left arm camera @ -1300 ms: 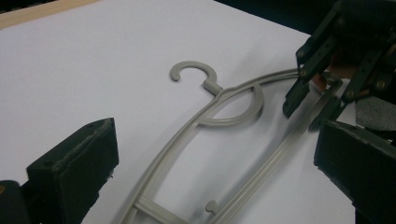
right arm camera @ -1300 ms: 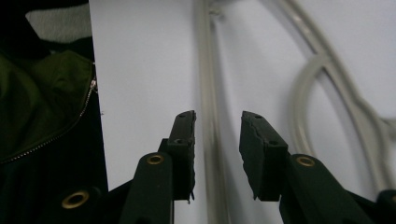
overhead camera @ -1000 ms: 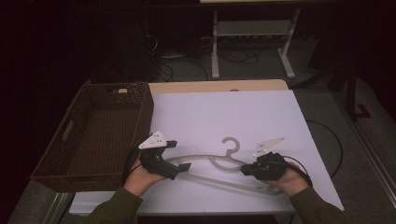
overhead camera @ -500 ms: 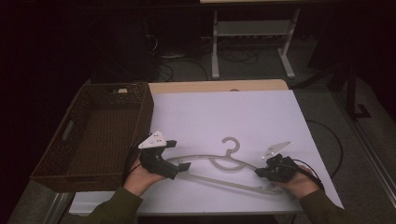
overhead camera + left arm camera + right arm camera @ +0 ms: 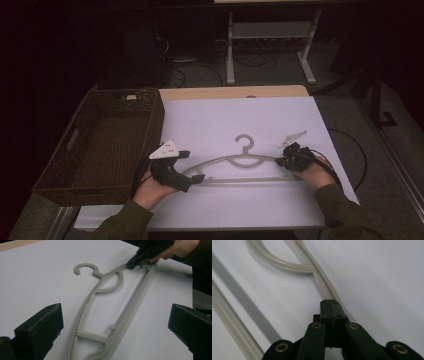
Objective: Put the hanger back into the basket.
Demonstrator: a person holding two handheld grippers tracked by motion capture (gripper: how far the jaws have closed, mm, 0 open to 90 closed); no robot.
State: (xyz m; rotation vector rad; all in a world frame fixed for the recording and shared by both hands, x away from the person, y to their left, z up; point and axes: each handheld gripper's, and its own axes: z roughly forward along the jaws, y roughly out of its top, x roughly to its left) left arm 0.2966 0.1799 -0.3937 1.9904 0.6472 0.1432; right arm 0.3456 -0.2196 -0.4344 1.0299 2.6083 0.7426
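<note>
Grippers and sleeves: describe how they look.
Both are black. The left gripper and the right gripper each carry a pale grey three-cornered plate on top and trail a black cable. The right gripper view shows brass-coloured rivets on its linkage. The person wears dark olive sleeves.

place: lab | cues: white-topped table (image 5: 240, 120), floor cables (image 5: 260, 60), metal stand (image 5: 270, 35)
</note>
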